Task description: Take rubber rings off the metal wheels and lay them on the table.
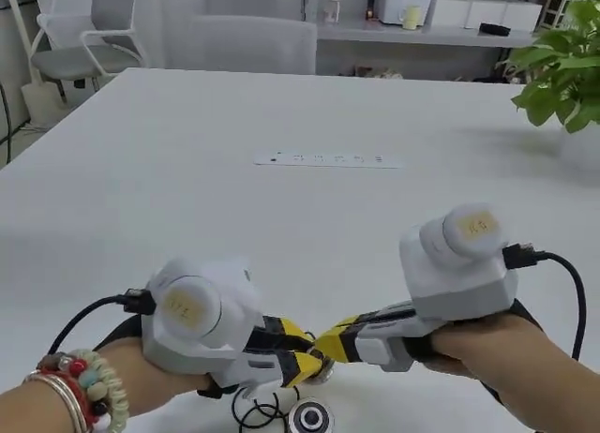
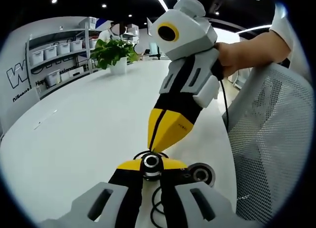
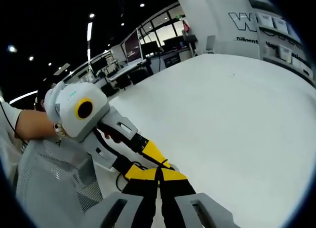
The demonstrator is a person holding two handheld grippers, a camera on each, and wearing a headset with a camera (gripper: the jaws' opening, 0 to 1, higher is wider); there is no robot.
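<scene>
**A:** Where's the wheel (image 2: 151,162)?

**B:** At the near side of the worktop (image 1: 281,217), seemingly held just above it. The left gripper (image 2: 150,165) clamps it across its sides, so those jaws are parted only by the wheel's own width.

**A:** And the right gripper (image 3: 159,174)?

**B:** Its jaws are pressed to a hairline, with the tips meeting the wheel's rim from the far side. I judge they've nipped the ring (image 2: 140,155), though it's too thin to be sure.

**A:** What could spoil it?

**B:** That's a thin pinch on stretched rubber. If the pull is too sharp, the ring may slip free and snap back onto the rim. It could also fly over the worktop's edge, which is near.

**A:** And the left side?

**B:** The wheel is round, smooth metal, so an off-axis pull could twist it or pop it out of the jaws. It would drop among the second wheel (image 1: 309,418) and the loose rings (image 1: 255,410) lying just below the grippers, and scatter them.

**A:** Anything else?

**B:** The two sets of tips are all but touching, so a jerk would knock them together.
</scene>
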